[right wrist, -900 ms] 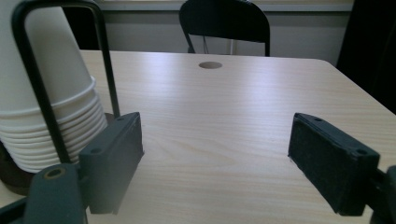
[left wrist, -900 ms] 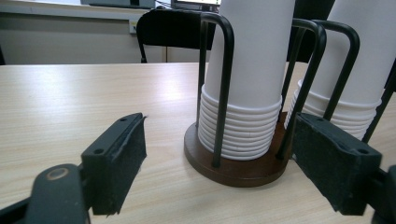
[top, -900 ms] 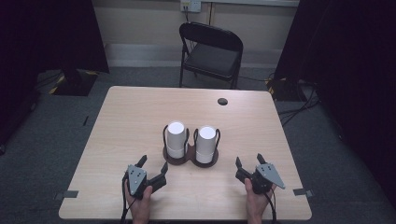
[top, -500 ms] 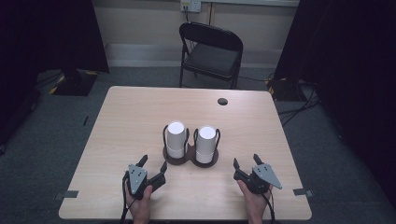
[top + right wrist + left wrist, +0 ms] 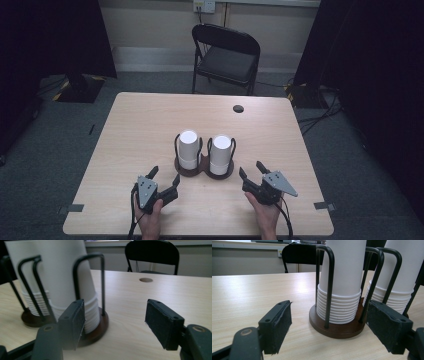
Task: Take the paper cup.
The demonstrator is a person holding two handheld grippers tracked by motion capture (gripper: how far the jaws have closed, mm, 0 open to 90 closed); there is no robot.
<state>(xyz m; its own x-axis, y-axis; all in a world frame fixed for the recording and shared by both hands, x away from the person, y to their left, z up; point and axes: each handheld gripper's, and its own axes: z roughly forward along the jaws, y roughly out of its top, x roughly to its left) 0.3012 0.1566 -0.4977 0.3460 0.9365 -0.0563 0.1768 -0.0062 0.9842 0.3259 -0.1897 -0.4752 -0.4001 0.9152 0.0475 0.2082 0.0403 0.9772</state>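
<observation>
Facing you at mid-desk stands a dark wooden cup holder with 2 round bases joined side by side, each ringed by black wire hoops. Each bay carries 1 stack of white paper cups, nested upside down: left stack, right stack. In the left gripper view the rolled rims sit banded at the bottom of the near stack, inside the hoops.

Left gripper: jaws apart, empty, low over the desk just short of the left bay. Right gripper: jaws apart, empty, near the right bay; in its own view the right stack sits just past the left-hand jaw.

Handling judgement: paper cups are very light, thin-walled and easily crushed, so you want a gentle close. Smooth tapered sides may slip upward out of the pads. Nested cups tend to cling, so lifting 1 may drag several along. The hoops block the lower part of each stack, so take hold on the bare upper wall near the closed top, above the hoops. The holder looks heavier and stiff; a hoop or the base edge would give a firm hold if you need to steady it.

A folding chair stands beyond the desk.
</observation>
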